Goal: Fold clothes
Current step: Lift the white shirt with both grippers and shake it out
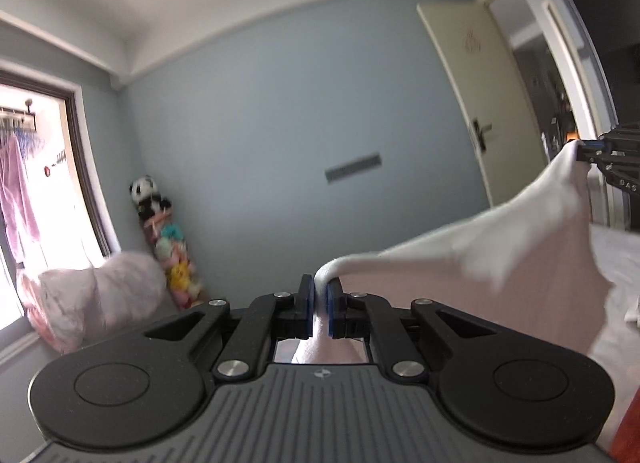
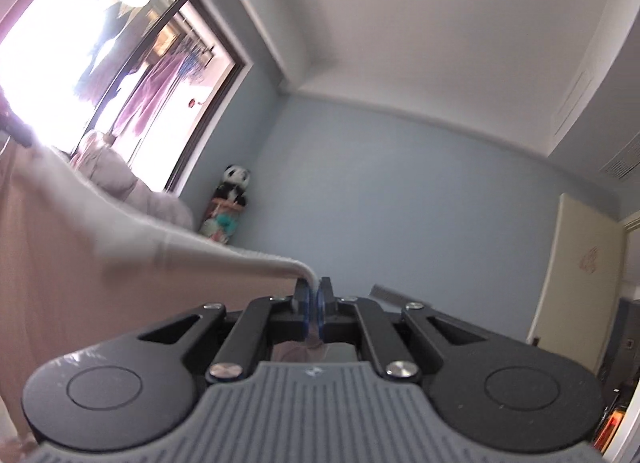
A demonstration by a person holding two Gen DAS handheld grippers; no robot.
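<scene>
A pale pink garment [image 1: 500, 247] hangs stretched in mid-air between two hand-held grippers, lifted high enough that both wrist cameras look up at the blue wall and ceiling. The left gripper [image 1: 319, 303] is closed on a bunched white edge of the cloth, its blue pads pressed tight against the fabric; the right gripper [image 2: 314, 309] is likewise clamped on the opposite edge, and appears in the left view at far right, pinching a corner. The hold on each side looks thin, only a narrow roll of hem between the pads, so a sharp tug or a widening of the two grippers could likely pull the cloth free on one side and let the garment swing down crumpled. Uneven height between them would probably skew the fold line. Both grippers point forward and tilt upward, roughly level with each other, well apart, with the cloth sagging in a shallow curve between them.
</scene>
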